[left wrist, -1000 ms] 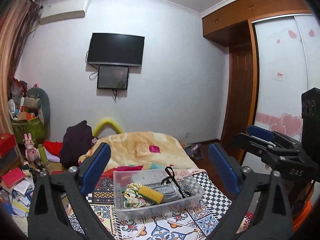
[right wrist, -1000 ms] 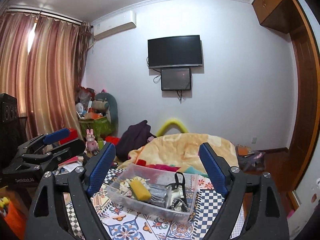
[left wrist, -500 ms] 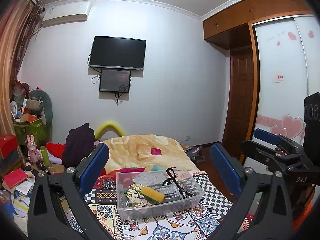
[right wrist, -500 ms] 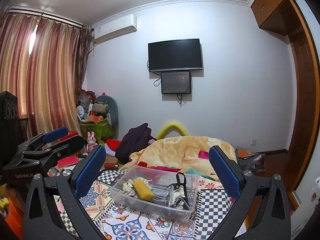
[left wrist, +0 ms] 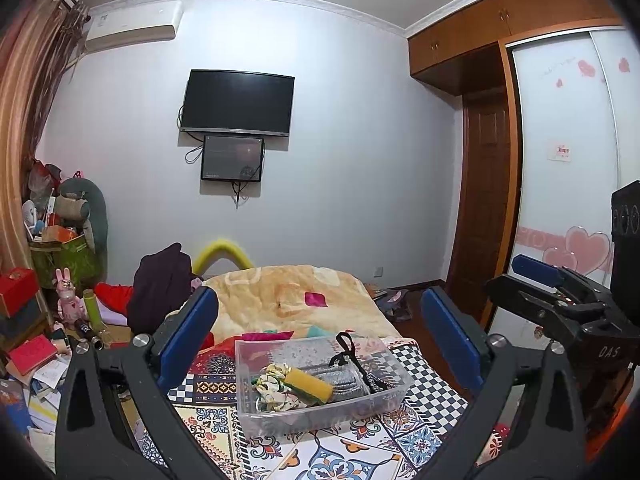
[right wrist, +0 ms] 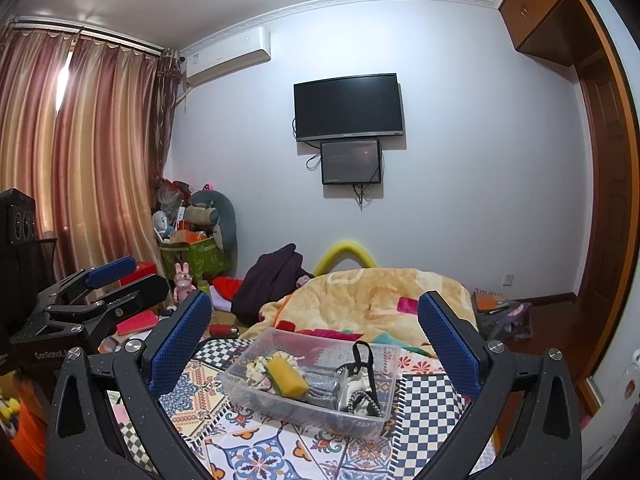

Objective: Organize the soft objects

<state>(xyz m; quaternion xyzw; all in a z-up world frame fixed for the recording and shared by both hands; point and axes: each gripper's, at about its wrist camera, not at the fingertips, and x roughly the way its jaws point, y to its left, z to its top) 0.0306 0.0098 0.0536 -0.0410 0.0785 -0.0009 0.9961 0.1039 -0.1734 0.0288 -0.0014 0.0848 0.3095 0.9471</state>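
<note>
A clear plastic bin (left wrist: 320, 410) stands on the patterned cloth, also in the right wrist view (right wrist: 260, 402). It holds a yellow sponge (left wrist: 311, 383), a floral scrunchie (left wrist: 268, 378), grey fabric (left wrist: 348, 378) and a black strap (left wrist: 347, 350). The sponge (right wrist: 286, 374) and strap (right wrist: 362, 354) show from the right too. My left gripper (left wrist: 320, 332) is open and empty, above and behind the bin. My right gripper (right wrist: 314, 326) is open and empty, likewise held back from it. Each gripper shows at the edge of the other's view.
A yellow blanket (left wrist: 288, 300) with pink and teal cloths lies beyond the bin. A dark garment (left wrist: 160, 292) and clutter of toys and boxes (left wrist: 44, 280) sit left. A wardrobe (left wrist: 568, 184) and door stand right; a TV (left wrist: 237, 103) hangs on the wall.
Both grippers have pulled back and tilted up a little, so the bin sits lower in both views. The right gripper's jaws have spread wider. The bin's contents have not moved.
</note>
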